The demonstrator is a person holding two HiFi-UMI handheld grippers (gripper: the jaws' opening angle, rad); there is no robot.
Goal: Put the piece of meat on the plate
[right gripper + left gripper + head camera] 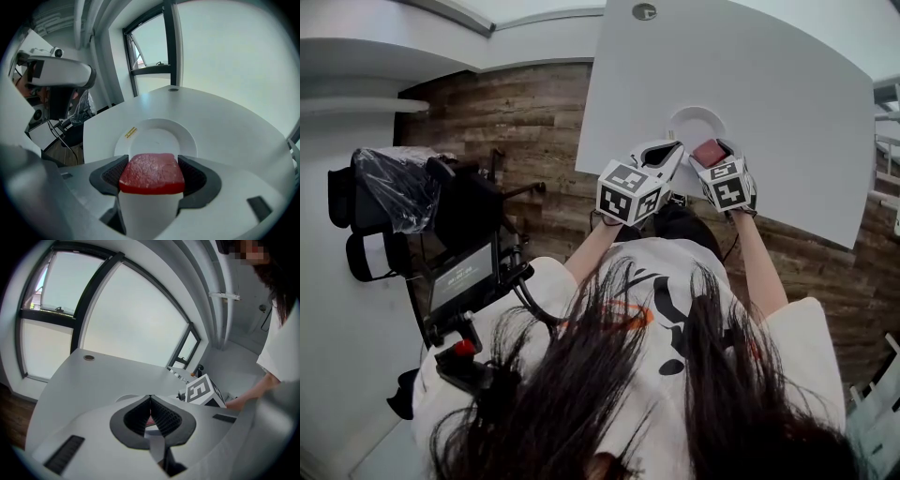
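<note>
The right gripper [152, 165] has its two jaws pinching the piece of meat [152, 172], a red slab that sits flat between the dark pads and fills the gap from one side to the other. The meat is therefore in the air, at the near rim of the white plate [159, 136], which lies just beyond it on the table [234, 126]. I judge the carrying step to be nearly done and the placing step not yet begun. The next move calls for a small push forward, so that the meat is over the middle of the plate, then a lowering and a gentle spreading of the jaws. How high the meat hangs above the plate I cannot tell. The left gripper [150, 398] is just beside the right one, its jaws pressed together at the tips with nothing between them. From its own view the marker cube [204, 389] of the right gripper shows close by, so the two could touch if the right one swings sideways. The plate is bare except for a small yellow sticker [131, 132] on its rim, and nothing stands between meat and plate. Farther away the table has a round cap [173, 89], and behind it is a large window [225, 51].
</note>
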